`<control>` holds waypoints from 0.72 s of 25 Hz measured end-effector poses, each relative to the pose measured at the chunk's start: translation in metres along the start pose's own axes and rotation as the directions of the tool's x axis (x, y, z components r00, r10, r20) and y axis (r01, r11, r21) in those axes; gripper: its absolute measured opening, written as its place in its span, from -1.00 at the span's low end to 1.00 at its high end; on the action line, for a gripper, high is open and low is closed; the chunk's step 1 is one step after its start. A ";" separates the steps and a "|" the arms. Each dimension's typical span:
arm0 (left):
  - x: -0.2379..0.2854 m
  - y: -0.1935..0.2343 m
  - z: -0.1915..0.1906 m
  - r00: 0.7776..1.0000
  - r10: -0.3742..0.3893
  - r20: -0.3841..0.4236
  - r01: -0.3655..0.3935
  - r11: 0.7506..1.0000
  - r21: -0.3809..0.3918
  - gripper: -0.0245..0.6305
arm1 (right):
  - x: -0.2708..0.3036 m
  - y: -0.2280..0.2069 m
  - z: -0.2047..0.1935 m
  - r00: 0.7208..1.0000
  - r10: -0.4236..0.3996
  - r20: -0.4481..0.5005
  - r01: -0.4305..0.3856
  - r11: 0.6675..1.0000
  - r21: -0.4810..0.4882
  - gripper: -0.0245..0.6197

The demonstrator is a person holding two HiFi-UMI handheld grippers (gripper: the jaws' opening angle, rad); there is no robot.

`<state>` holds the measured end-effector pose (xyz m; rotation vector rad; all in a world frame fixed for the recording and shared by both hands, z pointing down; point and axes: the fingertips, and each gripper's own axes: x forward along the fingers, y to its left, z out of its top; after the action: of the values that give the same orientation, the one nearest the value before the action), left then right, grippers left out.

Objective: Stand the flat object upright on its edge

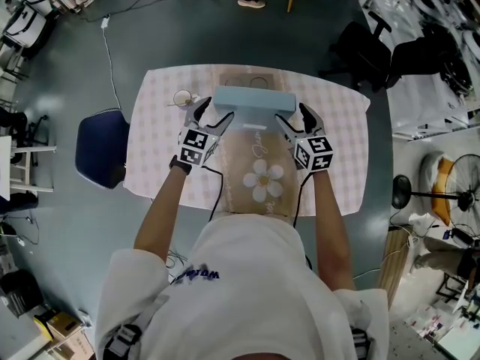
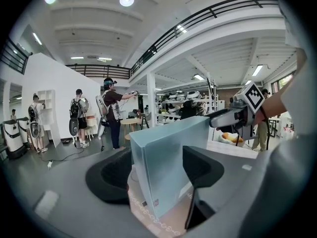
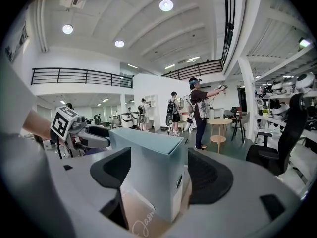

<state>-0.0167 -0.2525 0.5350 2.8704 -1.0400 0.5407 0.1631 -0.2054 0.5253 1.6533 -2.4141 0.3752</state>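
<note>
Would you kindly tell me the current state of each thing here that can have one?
light blue box: upright on its long edge on the table runner, lid on.
left gripper: jaws closed on the box's left end.
right gripper: jaws closed on the box's right end.

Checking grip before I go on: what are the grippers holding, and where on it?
The pale blue flat box, standing on edge: the left gripper clamps its left end, the right gripper its right end.

Probably a robotics lab: mezzanine railing (image 3: 81, 76), cluttered benches (image 1: 411, 0), people (image 3: 198, 105) wearing rigs.
</note>
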 end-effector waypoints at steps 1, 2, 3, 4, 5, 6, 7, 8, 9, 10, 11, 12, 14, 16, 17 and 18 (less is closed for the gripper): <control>-0.001 0.000 0.001 1.000 0.003 0.002 -0.003 1.000 0.006 0.06 | -0.002 0.000 0.001 1.000 -0.003 0.003 0.003 1.000 -0.003 0.20; -0.003 0.000 0.002 1.000 0.009 0.004 -0.009 1.000 0.008 0.06 | -0.003 0.001 0.001 1.000 -0.007 0.008 0.008 1.000 -0.006 0.20; -0.005 0.000 0.003 1.000 0.018 0.006 -0.018 1.000 0.006 0.06 | -0.005 0.002 0.002 1.000 -0.012 0.014 0.012 1.000 -0.009 0.19; -0.009 0.000 0.005 0.999 0.031 0.008 -0.031 1.000 0.002 0.06 | -0.007 0.003 0.003 1.000 -0.017 0.022 0.017 1.000 -0.014 0.17; -0.013 0.001 0.007 0.999 0.045 0.013 -0.045 0.999 -0.002 0.06 | -0.009 0.004 0.005 0.999 -0.021 0.029 0.021 1.000 -0.019 0.16; -0.018 0.000 0.010 0.998 0.060 0.022 -0.060 0.998 -0.005 0.06 | -0.011 0.006 0.007 0.999 -0.022 0.035 0.023 0.999 -0.025 0.15; -0.023 -0.001 0.013 0.997 0.074 0.034 -0.073 0.997 -0.008 0.06 | -0.014 0.008 0.009 0.999 -0.022 0.039 0.024 0.999 -0.032 0.15; -0.028 -0.002 0.016 0.995 0.085 0.046 -0.085 0.996 -0.012 0.06 | -0.016 0.011 0.011 0.999 -0.023 0.042 0.025 0.999 -0.040 0.15; -0.033 -0.003 0.019 0.994 0.095 0.057 -0.094 0.995 -0.018 0.06 | -0.019 0.013 0.014 0.999 -0.025 0.047 0.027 0.998 -0.048 0.15; -0.039 -0.005 0.022 0.992 0.103 0.068 -0.102 0.994 -0.027 0.06 | -0.022 0.015 0.017 0.998 -0.028 0.052 0.031 0.998 -0.053 0.14; -0.045 -0.006 0.025 0.991 0.112 0.080 -0.109 0.993 -0.039 0.05 | -0.026 0.016 0.020 0.998 -0.033 0.058 0.036 0.998 -0.057 0.14; -0.052 -0.007 0.029 0.988 0.120 0.094 -0.115 0.992 -0.052 0.05 | -0.032 0.018 0.023 0.997 -0.037 0.064 0.041 0.997 -0.059 0.12; -0.068 -0.009 0.036 0.984 0.135 0.119 -0.126 0.989 -0.074 0.05 | -0.045 0.022 0.028 0.996 -0.043 0.074 0.047 0.997 -0.064 0.09; -0.082 -0.010 0.041 0.980 0.145 0.135 -0.134 0.987 -0.083 0.04 | -0.061 0.025 0.030 0.996 -0.049 0.081 0.055 0.996 -0.070 0.07; -0.089 -0.010 0.043 0.979 0.150 0.138 -0.139 0.987 -0.083 0.04 | -0.069 0.025 0.031 0.995 -0.055 0.083 0.061 0.996 -0.072 0.07; -0.096 -0.010 0.045 0.977 0.157 0.142 -0.146 0.986 -0.084 0.04 | -0.077 0.026 0.031 0.994 -0.064 0.085 0.070 0.995 -0.069 0.07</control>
<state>-0.0649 -0.1928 0.4613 2.8182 -1.2805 0.2920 0.1664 -0.1383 0.4707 1.7456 -2.3923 0.2103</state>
